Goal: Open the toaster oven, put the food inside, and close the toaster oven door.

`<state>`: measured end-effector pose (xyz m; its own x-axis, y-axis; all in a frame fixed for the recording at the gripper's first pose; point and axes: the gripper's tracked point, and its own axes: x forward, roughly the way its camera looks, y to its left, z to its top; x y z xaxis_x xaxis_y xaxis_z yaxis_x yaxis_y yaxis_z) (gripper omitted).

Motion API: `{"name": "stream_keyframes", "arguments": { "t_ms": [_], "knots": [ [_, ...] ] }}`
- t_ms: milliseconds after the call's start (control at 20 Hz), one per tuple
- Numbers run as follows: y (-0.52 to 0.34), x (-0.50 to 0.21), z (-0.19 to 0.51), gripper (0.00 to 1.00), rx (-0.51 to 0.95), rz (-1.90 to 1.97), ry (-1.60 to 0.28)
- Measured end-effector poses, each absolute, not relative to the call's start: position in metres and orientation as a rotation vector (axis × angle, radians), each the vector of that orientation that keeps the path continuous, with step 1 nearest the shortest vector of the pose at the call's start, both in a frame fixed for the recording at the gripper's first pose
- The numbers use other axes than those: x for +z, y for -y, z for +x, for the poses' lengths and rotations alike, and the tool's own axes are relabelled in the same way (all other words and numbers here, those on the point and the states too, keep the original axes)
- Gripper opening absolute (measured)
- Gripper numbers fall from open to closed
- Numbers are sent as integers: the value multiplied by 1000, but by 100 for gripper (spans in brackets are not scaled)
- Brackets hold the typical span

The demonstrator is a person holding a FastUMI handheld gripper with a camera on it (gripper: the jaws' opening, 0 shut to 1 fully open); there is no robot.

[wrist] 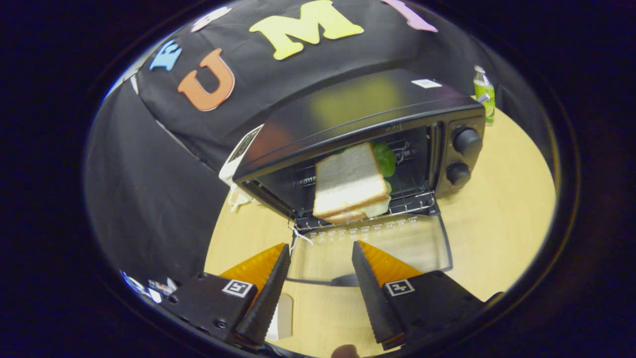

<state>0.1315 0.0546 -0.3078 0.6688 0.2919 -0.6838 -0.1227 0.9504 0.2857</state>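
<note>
Gripper view: gripper (320,249) spread wide, holding nothing, hovering above lowered glass door (370,251). Sandwich (350,184) at twelve o'clock beyond fingers, resting on rack inside toaster oven (357,107). Next, likely: hook under door's front handle (348,281), swing up steadily until latched.

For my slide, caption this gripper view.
Sandwich rests inside the toaster oven, door down, open claw above it.

One toaster oven (367,129) (door (370,251) down), holding one sandwich (350,184). Two knobs (466,140) on it. One bottle (484,93) stands on the bench (497,219).
</note>
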Motion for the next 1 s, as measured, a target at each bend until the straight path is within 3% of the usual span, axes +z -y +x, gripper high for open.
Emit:
{"name": "stream_keyframes", "arguments": {
  "t_ms": [400, 1000],
  "knots": [
    [-31, -322, 58, 83, 176, -43, -732],
    [-29, -420, 74, 83, 63, -69, -780]
  ]
}}
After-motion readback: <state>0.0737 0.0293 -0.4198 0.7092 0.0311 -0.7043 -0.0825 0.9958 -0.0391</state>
